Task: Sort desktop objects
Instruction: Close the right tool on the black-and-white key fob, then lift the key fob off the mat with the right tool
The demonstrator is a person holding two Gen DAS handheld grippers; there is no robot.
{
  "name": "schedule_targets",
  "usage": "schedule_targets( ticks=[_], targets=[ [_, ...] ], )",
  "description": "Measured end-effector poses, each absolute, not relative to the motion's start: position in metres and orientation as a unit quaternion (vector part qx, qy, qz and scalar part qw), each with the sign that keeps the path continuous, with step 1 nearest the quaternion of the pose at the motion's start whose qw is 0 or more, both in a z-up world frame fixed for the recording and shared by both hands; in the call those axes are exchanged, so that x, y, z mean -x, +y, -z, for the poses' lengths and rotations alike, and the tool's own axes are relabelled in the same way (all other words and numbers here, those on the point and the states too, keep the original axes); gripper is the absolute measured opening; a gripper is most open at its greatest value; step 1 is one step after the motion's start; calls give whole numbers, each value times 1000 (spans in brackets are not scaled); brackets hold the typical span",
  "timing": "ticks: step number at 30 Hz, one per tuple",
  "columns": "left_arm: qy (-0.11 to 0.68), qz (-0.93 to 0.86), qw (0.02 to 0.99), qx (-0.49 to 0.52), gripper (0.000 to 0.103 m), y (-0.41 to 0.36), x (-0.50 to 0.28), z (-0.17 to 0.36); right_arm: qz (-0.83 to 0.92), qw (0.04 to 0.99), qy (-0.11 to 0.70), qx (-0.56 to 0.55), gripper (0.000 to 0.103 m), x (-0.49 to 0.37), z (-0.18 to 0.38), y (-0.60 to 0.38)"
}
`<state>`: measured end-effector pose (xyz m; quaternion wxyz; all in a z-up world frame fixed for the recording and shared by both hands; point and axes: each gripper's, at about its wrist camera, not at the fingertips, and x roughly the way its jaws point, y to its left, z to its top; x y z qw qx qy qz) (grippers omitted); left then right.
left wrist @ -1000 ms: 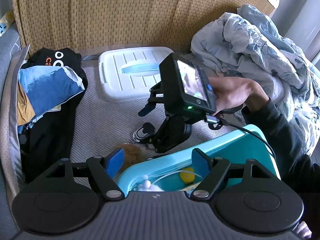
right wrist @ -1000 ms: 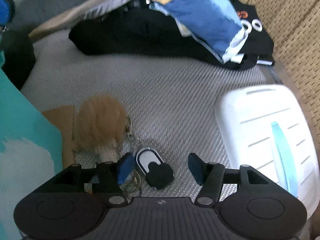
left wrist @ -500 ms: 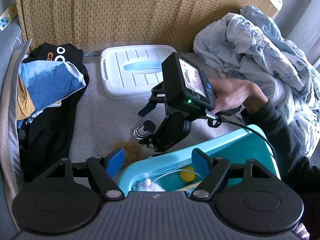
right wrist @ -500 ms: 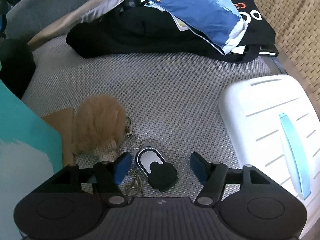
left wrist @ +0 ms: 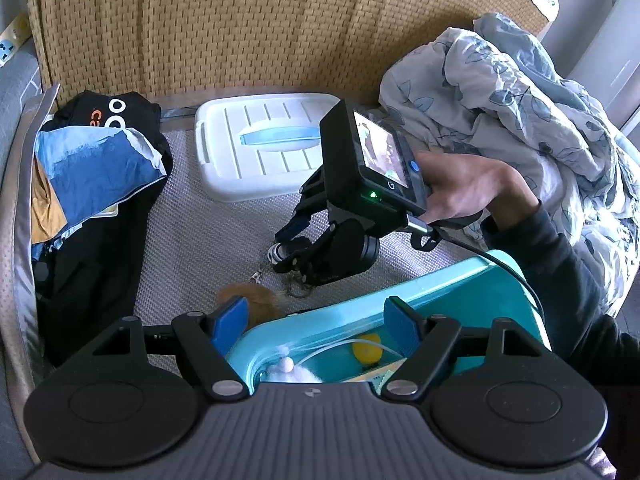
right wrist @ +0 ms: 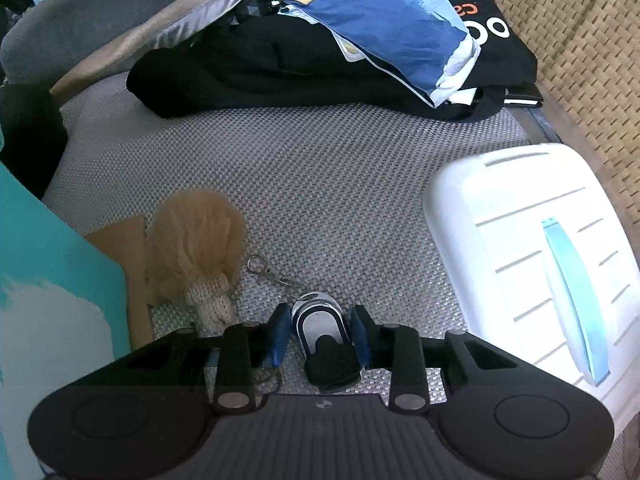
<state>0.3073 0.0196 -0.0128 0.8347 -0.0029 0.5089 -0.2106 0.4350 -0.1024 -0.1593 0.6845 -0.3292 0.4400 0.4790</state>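
My right gripper [right wrist: 320, 330] is shut on a small black and silver key fob [right wrist: 320, 326] with a key chain and clasp [right wrist: 264, 270], just above the grey woven mat [right wrist: 320, 184]. A tan fluffy pompom [right wrist: 196, 236] lies to its left. In the left wrist view the right gripper [left wrist: 294, 240] sits low over the mat, with the fob [left wrist: 275, 253] at its tips. My left gripper [left wrist: 312, 314] is open and empty over the teal box [left wrist: 460, 284], which holds a yellow item [left wrist: 368, 352] and white fluff [left wrist: 292, 374].
A white box lid with a blue handle [right wrist: 552, 248] lies on the right of the mat. A pile of black and blue clothes [right wrist: 340, 40] lies at the far side. A floral quilt [left wrist: 520, 104] lies on the right. A woven backrest [left wrist: 240, 20] stands behind.
My right gripper has moved forward and closed its fingers onto the key fob. The chain now lies stretched toward the pompom. My left gripper has stayed open over the teal box.
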Motion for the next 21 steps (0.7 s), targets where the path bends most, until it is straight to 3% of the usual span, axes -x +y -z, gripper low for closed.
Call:
schedule_targets(
  ticks=[21],
  targets=[
    [489, 184, 852, 13, 78, 29, -313, 11, -445, 757, 374, 299, 29, -406, 91, -142]
  ],
)
